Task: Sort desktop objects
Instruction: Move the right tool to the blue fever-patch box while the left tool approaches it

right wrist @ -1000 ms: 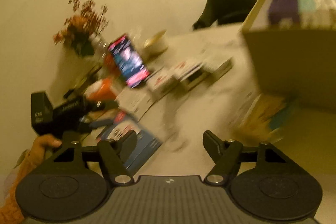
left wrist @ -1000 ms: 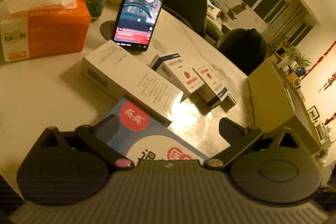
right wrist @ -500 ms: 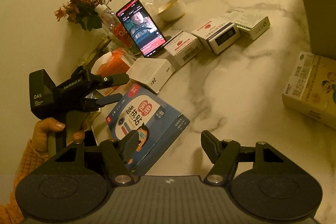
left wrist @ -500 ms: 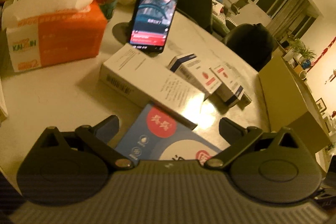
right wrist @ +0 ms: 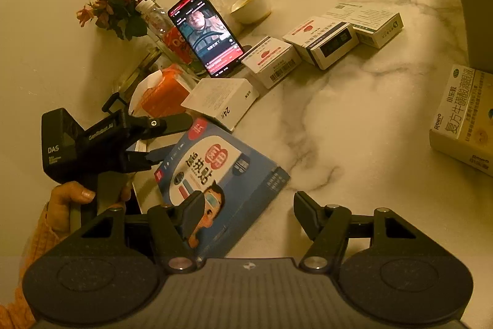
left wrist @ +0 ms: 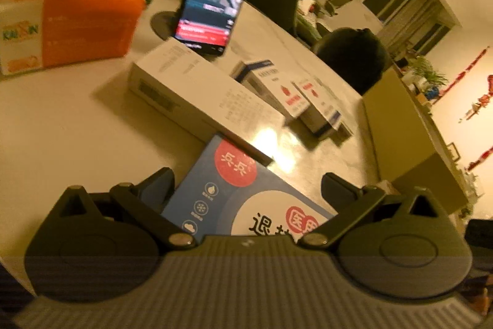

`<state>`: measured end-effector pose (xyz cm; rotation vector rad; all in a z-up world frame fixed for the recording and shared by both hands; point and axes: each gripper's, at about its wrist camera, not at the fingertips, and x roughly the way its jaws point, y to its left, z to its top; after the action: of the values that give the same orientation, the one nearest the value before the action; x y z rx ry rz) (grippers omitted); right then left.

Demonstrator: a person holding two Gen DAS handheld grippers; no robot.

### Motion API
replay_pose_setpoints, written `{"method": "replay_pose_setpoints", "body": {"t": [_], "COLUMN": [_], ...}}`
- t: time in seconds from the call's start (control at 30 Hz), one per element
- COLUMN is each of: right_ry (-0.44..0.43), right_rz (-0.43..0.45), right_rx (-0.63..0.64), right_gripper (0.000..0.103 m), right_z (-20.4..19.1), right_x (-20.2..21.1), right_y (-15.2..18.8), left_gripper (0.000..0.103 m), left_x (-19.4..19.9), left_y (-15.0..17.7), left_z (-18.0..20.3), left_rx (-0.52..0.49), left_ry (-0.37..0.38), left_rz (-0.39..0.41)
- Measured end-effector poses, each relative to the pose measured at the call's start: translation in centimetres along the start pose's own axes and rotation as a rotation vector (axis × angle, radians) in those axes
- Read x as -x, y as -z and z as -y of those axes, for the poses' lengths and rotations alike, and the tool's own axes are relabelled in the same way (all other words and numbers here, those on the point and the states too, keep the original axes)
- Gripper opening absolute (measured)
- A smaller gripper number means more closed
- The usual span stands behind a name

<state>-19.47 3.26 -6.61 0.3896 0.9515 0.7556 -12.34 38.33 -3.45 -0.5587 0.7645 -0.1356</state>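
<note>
Blue box [right wrist: 222, 171] lies flat on the marble worktop [right wrist: 354, 119], at its near left edge, printed face up.

Cardboard carton [left wrist: 400, 128]: stands well apart from the blue box, on the far right side of the worktop.

Orange tissue pack [left wrist: 77, 17]: beyond the blue box to the left, a white tissue standing out of its top.

Long white box [left wrist: 191, 91]: just beyond the blue box; whether the two touch cannot be told.

Yellow box [right wrist: 465, 125]: well to the right of the blue box, flat on the worktop.

Phone [right wrist: 205, 31]: propped upright beyond the blue box, behind the long white box, screen lit.

Small white boxes: three in a row beyond the blue box to the right, the nearest [right wrist: 272, 57] beside the phone.

Left tool [left wrist: 246, 184]: held in a hand [right wrist: 74, 196] with an orange sleeve; jaws spread, the blue box's left end between them, no pinch seen.

Right tool [right wrist: 248, 199]: jaws spread, gripping nothing; one finger hangs over the blue box's near corner, the other over bare worktop.
</note>
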Motion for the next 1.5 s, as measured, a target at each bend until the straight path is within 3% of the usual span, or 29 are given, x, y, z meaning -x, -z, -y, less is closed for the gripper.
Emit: {"method": "replay_pose_setpoints", "body": {"t": [0.3,0.7,0.83,1.13,1.5], "right_ry": [0.043,0.027,0.065,0.106,0.118], "right_rz": [0.030,0.033,0.052,0.156,0.266], "right_rx": [-0.017,-0.047,-0.033,-0.041,0.000], "right_gripper": [0.068,0.069,0.069,0.069,0.069], "right_z": [0.8,1.5,1.0,1.9,1.4], "right_x": [1.3,2.2,2.4,5.1,7.7], "right_y": [0.3,1.0,1.0,0.0,-1.1], "left_gripper": [0.103,0.103,0.102,0.102,0.102], "left_x": [-1.0,-2.3,-2.5,-3.5,-2.9], "left_y": [1.1,1.1,1.3,1.6,0.9], "left_z": [2.0,3.8,4.2,5.9,7.8], "left_rx": [-0.049,-0.133,-0.121,-0.110,-0.124], "left_ry": [0.073,0.045,0.064,0.120,0.170], "left_rz": [-0.047,-0.056,-0.060,-0.064,-0.001]}}
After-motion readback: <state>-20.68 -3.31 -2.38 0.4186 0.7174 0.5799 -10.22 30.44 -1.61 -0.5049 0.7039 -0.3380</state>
